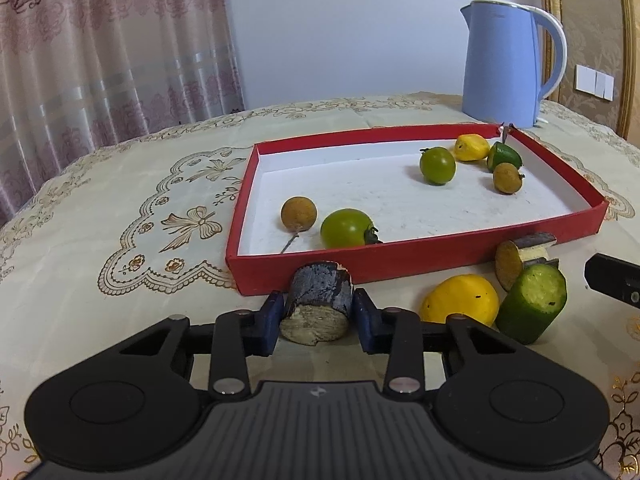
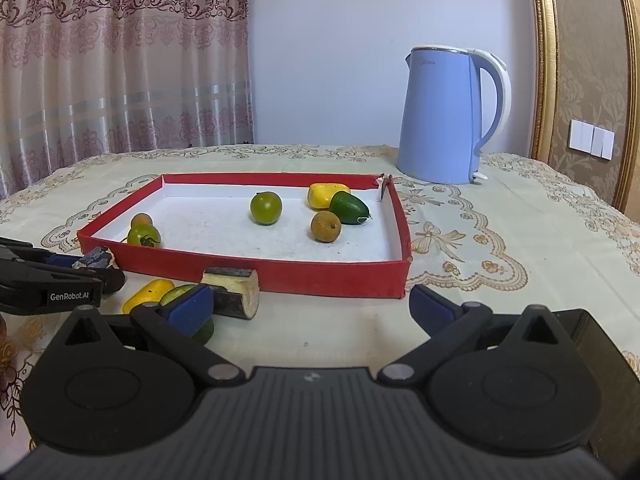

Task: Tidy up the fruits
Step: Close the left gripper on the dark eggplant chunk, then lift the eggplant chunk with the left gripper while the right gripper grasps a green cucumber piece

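Note:
My left gripper (image 1: 318, 312) is shut on a dark-skinned sugarcane chunk (image 1: 318, 300) just in front of the red tray's near wall (image 1: 400, 260); it also shows in the right wrist view (image 2: 94, 259). The tray holds two green tomatoes (image 1: 346, 227) (image 1: 437, 165), two brown longans (image 1: 298, 213) (image 1: 507, 178), a yellow fruit (image 1: 471, 147) and a green fruit (image 1: 505, 155). On the cloth lie a yellow fruit (image 1: 460, 299), a cucumber piece (image 1: 532, 302) and a second sugarcane chunk (image 1: 520, 256). My right gripper (image 2: 310, 308) is open and empty before the tray.
A blue electric kettle (image 1: 504, 64) stands behind the tray's far right corner. The round table has an embroidered cream cloth (image 1: 120, 200). Curtains hang at the left, a wall with gold trim at the right.

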Tool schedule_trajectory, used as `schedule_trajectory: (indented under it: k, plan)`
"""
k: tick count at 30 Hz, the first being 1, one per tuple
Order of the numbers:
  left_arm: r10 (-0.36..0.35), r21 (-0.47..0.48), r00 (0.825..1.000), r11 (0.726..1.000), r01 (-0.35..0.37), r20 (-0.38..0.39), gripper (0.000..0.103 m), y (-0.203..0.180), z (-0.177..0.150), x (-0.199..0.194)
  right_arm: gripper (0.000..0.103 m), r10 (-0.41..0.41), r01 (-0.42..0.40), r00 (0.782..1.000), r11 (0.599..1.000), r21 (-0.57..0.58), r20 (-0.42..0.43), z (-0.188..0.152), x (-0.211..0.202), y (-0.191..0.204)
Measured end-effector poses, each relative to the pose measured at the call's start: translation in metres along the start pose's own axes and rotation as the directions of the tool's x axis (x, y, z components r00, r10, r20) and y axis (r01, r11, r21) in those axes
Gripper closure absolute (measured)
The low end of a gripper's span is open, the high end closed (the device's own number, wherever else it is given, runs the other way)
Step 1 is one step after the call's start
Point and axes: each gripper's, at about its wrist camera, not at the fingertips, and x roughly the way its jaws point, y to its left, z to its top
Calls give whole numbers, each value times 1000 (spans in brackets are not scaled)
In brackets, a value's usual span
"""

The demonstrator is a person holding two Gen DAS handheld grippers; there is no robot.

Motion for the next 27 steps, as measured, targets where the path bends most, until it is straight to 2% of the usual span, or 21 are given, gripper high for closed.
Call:
schedule_trajectory:
  k: [12,17,22,25,27]
  plan:
    - [5,-55,1000,998,-5,-2,67,11,1,-1,0,11,-11,1000,1000,12,9,0,-1,-3]
    - [13,-81,1000,997,-13,5,67,16,1,-2,0,27,-27,999,1000,8,36,-1,-5,-3]
    - [18,-99,1000,995,-17,6,67,19,1,-2,0,141,-141,989,990,-10,45,-4,-12,-1]
    - [26,-100,1000,995,-25,8,67,18,1,-2,0,174,-171,984,984,-56,43,-5,-15,9]
    - [24,-99,1000,995,-23,8,67,18,1,-1,7,202,-199,979,976,-93,29,-5,-15,17]
